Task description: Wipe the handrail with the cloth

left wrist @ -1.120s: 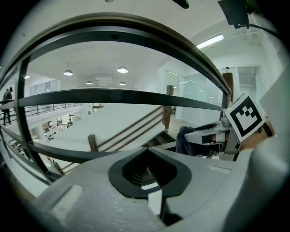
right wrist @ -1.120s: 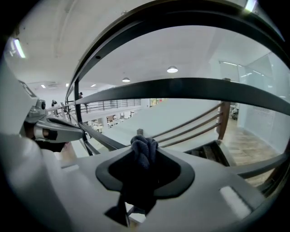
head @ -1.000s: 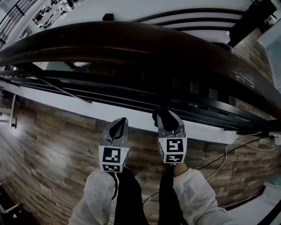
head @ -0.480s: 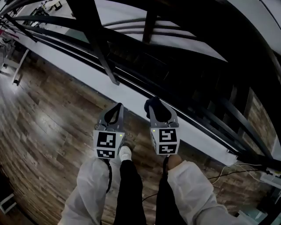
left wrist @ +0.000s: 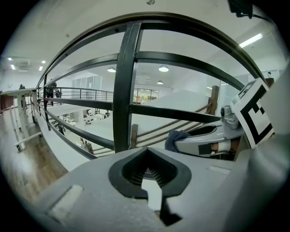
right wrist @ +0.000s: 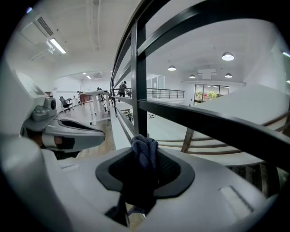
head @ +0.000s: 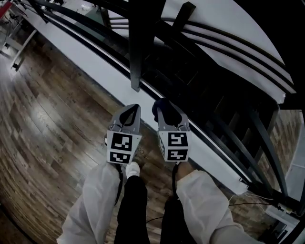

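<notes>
A dark blue cloth (right wrist: pixel 145 152) is bunched between the jaws of my right gripper (right wrist: pixel 145 156), which is shut on it. In the head view the right gripper (head: pixel 162 104) and the cloth (head: pixel 159 107) sit just in front of the black railing's lower bars. The handrail (left wrist: pixel 149 18) arcs overhead in the left gripper view and runs along the top right as handrail (right wrist: pixel 217 13) in the right gripper view. My left gripper (head: pixel 135 107) is close beside the right one, near a black post (head: pixel 140 43). Its jaws in the left gripper (left wrist: pixel 146 152) view are shut on nothing.
Wood-plank floor (head: pixel 52 109) lies below, edged by a white ledge (head: pixel 95 62) under the railing. The person's legs and a white shoe (head: pixel 132 169) are under the grippers. A cable (head: pixel 248 202) trails at the right. Beyond the bars is an open lower hall.
The head view has tipped down and swung along the railing, so the broad dark handrail has left the picture. Both grippers stay side by side, slightly closer together; the cloth stays in the right one.
</notes>
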A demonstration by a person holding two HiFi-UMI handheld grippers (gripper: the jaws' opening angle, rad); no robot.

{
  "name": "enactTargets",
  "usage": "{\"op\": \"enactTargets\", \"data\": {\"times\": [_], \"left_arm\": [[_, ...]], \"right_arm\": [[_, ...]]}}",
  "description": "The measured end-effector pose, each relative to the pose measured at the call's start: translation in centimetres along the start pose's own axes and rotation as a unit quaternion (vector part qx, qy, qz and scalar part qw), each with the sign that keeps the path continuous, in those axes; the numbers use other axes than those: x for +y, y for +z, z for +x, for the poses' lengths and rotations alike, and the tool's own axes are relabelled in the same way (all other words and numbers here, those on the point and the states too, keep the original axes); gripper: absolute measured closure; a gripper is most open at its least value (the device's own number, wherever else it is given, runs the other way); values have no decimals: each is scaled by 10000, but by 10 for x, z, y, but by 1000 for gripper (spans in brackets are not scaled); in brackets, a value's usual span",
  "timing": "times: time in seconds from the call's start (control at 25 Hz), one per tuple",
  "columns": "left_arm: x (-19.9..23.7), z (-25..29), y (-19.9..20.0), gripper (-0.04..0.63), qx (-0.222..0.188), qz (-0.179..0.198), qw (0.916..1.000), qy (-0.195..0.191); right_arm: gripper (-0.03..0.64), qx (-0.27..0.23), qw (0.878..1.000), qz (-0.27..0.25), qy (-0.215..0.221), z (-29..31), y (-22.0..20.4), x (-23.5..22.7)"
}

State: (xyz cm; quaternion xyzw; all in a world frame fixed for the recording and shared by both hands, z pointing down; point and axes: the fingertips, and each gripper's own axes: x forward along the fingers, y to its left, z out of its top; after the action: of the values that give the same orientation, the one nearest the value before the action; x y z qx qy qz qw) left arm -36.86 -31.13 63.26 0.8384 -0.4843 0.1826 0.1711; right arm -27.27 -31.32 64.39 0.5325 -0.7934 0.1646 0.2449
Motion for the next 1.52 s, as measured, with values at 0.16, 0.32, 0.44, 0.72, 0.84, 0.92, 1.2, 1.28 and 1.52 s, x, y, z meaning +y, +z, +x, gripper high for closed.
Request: {"op": "enactTargets", "data": {"times": [0.16, 0.32, 0.44, 0.72, 0.84, 0.92, 1.2, 1.28, 1.52], "left_arm": [[25, 22, -7, 595, 2, -17, 10000, -46], [56, 35, -14, 595, -24, -106, 9999, -19], [75, 43, -17, 595, -70, -144, 9999, 34], [100, 53, -26, 595, -86, -6, 10000, 23], [99, 55, -29, 595, -86, 36, 10000, -12], [95, 55, -32, 596, -64, 86, 9999, -51], [95, 46, -30, 595, -28, 173, 9998, -38], [96, 42, -31, 595, -14, 190, 9998, -13], [90, 34, -37, 595, 77, 217, 9997, 29]], "right_arm": [[491, 68, 10000, 45, 13, 43, 0, 9], [491, 72, 9999, 69, 30, 80, 6, 18], [492, 80, 10000, 42, 31, 106, 7, 21], [492, 87, 9999, 9, -51, 151, 13, 23], [492, 122, 9999, -14, -96, 159, 7, 20], [491, 159, 9998, -90, -85, 163, 3, 20], [491, 266, 9996, -48, -60, 166, 1, 18], [491, 288, 9995, -25, -85, 165, -1, 16], [491, 352, 9993, 62, -104, 154, -10, 12]]}}
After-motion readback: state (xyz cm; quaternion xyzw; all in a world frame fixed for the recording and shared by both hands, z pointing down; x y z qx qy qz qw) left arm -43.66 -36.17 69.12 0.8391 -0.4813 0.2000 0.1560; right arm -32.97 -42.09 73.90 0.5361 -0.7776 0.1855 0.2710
